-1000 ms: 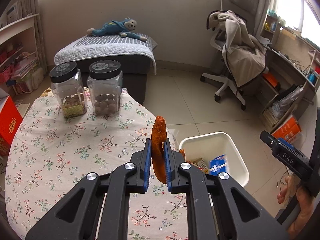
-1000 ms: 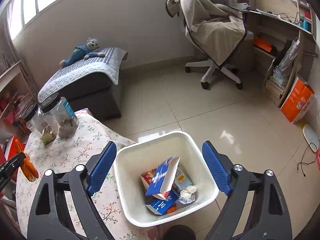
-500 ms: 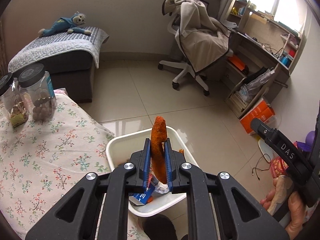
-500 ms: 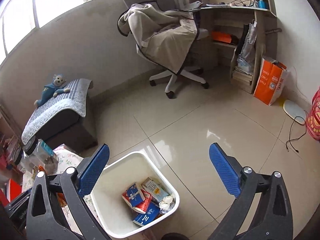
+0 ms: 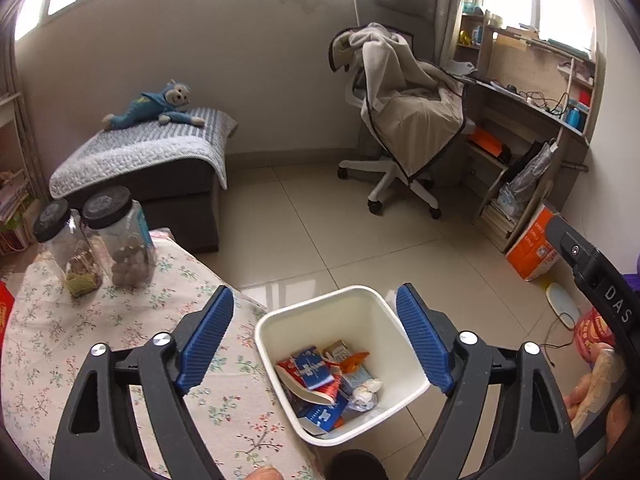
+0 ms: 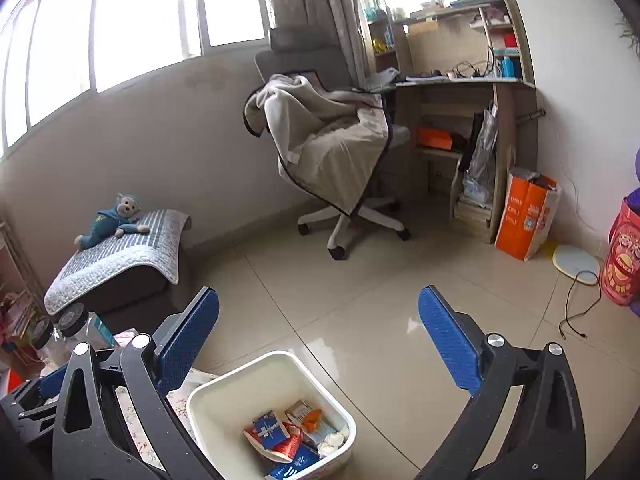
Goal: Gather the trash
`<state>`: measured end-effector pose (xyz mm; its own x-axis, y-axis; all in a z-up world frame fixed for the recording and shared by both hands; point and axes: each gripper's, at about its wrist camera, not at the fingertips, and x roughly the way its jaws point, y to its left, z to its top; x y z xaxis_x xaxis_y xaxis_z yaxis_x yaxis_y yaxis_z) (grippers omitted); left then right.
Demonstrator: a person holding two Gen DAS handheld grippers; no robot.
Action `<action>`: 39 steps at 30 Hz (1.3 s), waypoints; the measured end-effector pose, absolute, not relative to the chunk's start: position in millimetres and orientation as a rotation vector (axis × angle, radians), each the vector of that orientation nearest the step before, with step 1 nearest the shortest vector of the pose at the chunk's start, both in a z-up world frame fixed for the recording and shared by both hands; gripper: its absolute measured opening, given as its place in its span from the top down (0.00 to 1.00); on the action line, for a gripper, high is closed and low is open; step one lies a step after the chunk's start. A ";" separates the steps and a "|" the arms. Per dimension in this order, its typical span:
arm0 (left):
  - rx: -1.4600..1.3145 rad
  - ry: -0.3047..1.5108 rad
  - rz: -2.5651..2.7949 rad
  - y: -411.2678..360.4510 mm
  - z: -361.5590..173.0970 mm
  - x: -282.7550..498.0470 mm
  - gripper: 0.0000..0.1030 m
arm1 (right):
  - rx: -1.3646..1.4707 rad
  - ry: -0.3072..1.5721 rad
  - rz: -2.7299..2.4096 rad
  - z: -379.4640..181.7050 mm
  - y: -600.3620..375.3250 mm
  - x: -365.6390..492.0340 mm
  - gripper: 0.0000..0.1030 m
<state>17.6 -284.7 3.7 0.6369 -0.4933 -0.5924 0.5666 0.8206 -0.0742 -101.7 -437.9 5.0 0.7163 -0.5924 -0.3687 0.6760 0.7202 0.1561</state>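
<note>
A white trash bin point(image 5: 400, 336) stands on the floor beside the table; it also shows in the right wrist view point(image 6: 208, 404). It holds blue and red cartons, crumpled paper and an orange peel point(image 5: 354, 361), also seen from the right wrist point(image 6: 311, 417). My left gripper point(image 5: 316, 340) is open and empty, above the bin. My right gripper point(image 6: 318, 354) is open and empty, above the floor beyond the bin. Part of my right gripper shows at the right edge of the left wrist view.
A table with a floral cloth point(image 5: 60, 360) carries two black-lidded jars point(image 5: 116, 236). An office chair with a blanket point(image 5: 404, 128) and a desk point(image 5: 532, 120) stand at the far right. A low bed with a plush monkey point(image 5: 156, 100) is at the back left.
My left gripper opened and let go of the orange peel, which now lies in the bin. Both grippers have lifted and tilted up. The right gripper stays open.
</note>
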 end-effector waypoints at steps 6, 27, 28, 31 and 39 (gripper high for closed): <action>0.141 0.348 -0.438 -219.1 37.4 -10.0 0.06 | 0.293 0.225 -0.621 21.4 -390.9 -99.8 0.07; 0.003 0.348 -0.146 -73.7 42.3 6.8 0.06 | 0.078 0.194 -0.396 21.7 -241.9 -41.8 0.07; -0.002 0.352 -0.140 -71.6 41.1 9.2 0.07 | 0.068 0.194 -0.391 21.5 -238.8 -39.6 0.07; -0.001 0.358 -0.122 -66.4 38.2 14.1 0.06 | 0.063 0.193 -0.381 20.8 -234.2 -34.7 0.07; 0.001 0.375 -0.087 -58.1 29.9 23.6 0.06 | 0.089 0.224 -0.351 18.1 -234.0 -21.0 0.07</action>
